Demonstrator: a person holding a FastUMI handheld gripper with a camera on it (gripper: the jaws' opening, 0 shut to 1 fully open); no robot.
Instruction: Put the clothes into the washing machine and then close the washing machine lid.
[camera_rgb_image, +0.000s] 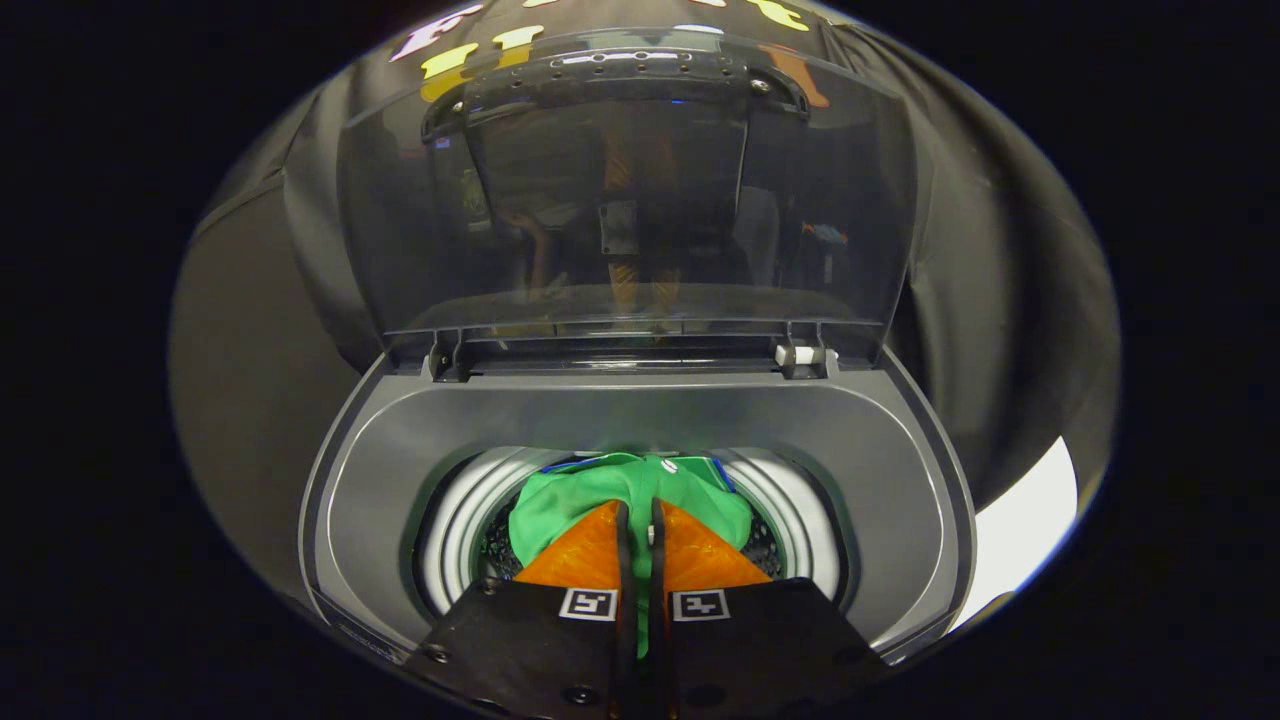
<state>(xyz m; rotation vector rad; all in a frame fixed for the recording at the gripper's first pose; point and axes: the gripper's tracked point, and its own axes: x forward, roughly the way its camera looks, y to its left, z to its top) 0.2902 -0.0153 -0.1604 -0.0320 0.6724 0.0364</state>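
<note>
Claw clamped on green garment

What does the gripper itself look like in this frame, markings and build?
The gripper has two narrow fingers tapering forward from wide, flat black mounts. Each mount carries a square black-and-white fiducial tag near the inner edge, and round screw heads dot the mounts. No cables are visible.

The gripper points forward and downward, its 2 fingers drawn almost together with a thin slit between them, pinching a fold of the green garment. The fingertips are at the far end, the wider finger bases nearest.
</note>
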